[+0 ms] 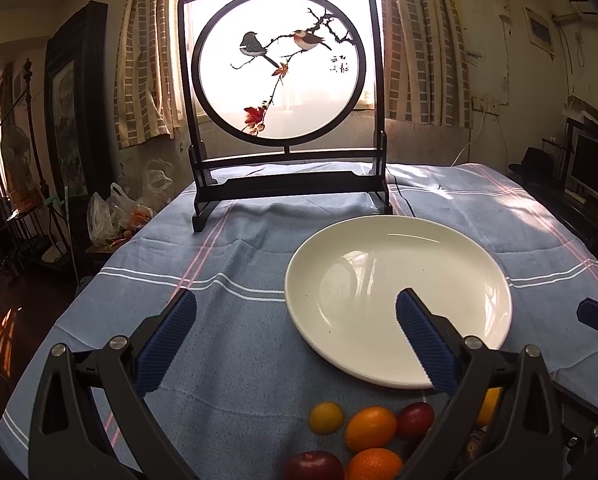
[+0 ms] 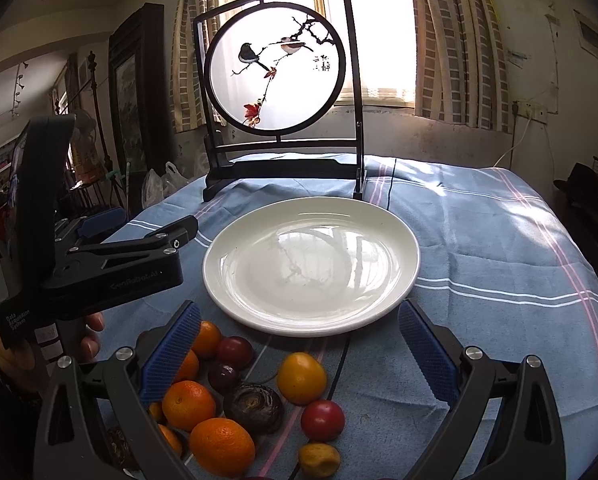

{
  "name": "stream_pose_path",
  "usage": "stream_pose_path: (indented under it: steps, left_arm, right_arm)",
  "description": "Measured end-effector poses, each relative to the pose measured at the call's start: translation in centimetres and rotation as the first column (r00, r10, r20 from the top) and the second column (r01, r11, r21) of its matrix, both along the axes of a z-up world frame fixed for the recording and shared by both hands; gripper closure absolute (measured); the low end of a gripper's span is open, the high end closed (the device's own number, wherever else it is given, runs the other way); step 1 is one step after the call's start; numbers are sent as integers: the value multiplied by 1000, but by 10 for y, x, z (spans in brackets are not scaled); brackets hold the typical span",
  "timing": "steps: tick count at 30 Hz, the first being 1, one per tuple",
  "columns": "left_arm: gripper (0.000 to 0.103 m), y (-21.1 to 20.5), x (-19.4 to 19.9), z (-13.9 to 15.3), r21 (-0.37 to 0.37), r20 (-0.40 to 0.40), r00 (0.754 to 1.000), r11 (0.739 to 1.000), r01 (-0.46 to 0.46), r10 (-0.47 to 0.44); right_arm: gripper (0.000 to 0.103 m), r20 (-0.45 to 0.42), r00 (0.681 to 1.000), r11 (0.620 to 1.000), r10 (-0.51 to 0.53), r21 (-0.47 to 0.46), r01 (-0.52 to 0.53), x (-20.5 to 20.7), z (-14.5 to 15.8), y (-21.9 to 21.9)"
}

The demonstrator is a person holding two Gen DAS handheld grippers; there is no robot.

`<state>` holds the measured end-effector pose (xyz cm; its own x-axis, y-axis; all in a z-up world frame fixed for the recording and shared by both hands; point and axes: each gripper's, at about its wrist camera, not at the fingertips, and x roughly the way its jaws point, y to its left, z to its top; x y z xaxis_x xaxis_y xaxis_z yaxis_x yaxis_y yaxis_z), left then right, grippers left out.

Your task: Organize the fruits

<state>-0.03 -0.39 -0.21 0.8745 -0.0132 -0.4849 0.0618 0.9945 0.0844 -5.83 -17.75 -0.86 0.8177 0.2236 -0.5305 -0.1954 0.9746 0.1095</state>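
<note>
Blue striped tablecloth (image 2: pixel 479 240) under a white plate (image 2: pixel 311 272), bare, in front of a bird screen (image 2: pixel 275 76) by the window. Fruits (image 2: pixel 259 396) heaped just short of the plate's near rim. Left gripper (image 1: pixel 295 340) and right gripper (image 2: pixel 299 348) both spread wide, holding nothing, above the cloth.

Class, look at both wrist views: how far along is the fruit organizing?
Nothing looks done: the round white ceramic plate is empty. Nothing is in hand: the left tongs and right tongs are both open. All is left: the orange tangerines, dark red plums and other fruit lie on the blue striped tablecloth.
</note>
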Motion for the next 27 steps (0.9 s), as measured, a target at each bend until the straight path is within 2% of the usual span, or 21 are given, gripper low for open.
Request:
stream_pose_path:
  steps: [27]
  left_arm:
    - [5,-1,1,-5,0,-18,1000,1000,5,-5]
  right_arm:
    - [4,-4,1000,1000,11,-4,-11,1,-2,3]
